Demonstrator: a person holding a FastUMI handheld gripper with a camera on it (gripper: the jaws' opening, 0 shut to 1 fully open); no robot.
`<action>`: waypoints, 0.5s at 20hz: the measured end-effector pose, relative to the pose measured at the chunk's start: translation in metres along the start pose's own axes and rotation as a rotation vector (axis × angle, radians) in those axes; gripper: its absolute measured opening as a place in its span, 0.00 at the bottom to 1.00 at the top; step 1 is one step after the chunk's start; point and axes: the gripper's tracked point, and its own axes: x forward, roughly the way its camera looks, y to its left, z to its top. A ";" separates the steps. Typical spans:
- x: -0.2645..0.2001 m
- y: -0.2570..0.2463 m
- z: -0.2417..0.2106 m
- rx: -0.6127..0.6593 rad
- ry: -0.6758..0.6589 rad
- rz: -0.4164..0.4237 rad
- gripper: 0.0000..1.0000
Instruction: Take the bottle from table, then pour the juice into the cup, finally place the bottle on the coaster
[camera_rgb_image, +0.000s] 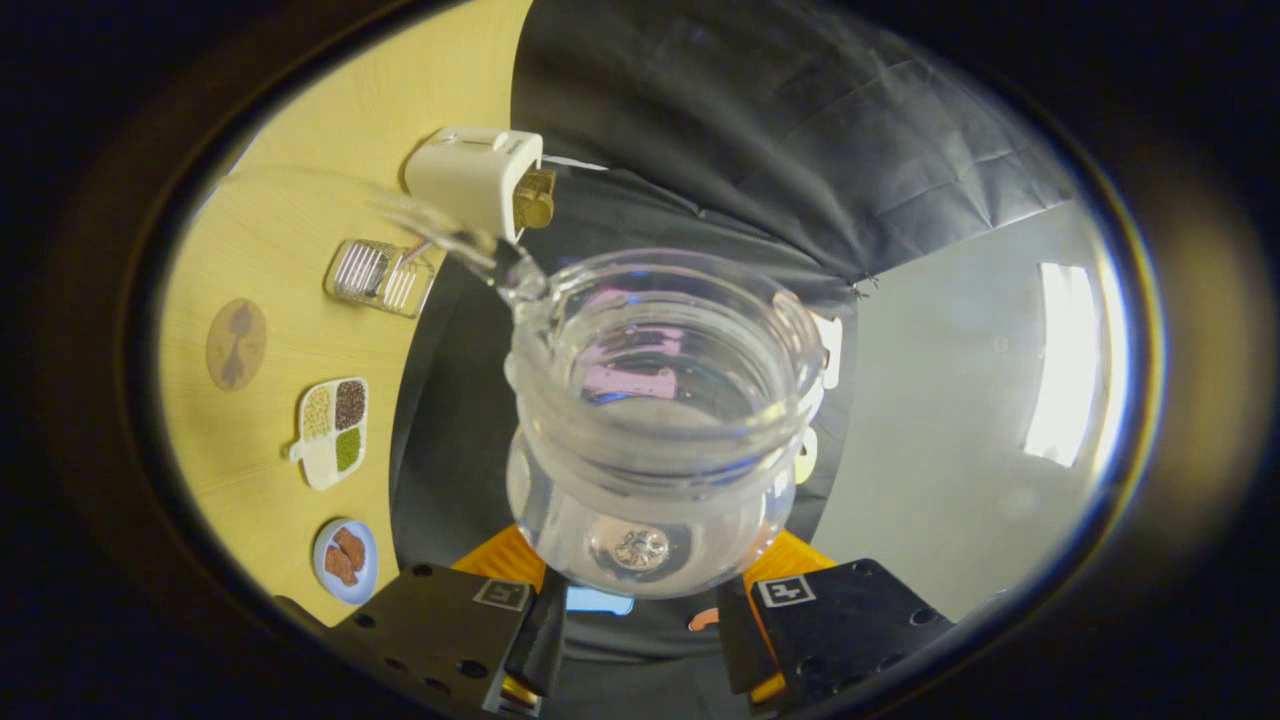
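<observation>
While tipped toward the cup (383, 277), clear unlabelled bottle (655, 420) in clenched claw (640, 640).

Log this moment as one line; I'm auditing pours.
phase: pouring | gripper: shut on bottle | bottle: tipped, stream toward cup | coaster: bare
</observation>
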 end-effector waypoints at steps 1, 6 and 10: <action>0.000 -0.001 0.001 -0.001 -0.002 -0.003 0.67; 0.000 -0.001 0.006 -0.010 -0.018 -0.011 0.67; 0.003 0.000 0.010 -0.017 -0.030 -0.014 0.67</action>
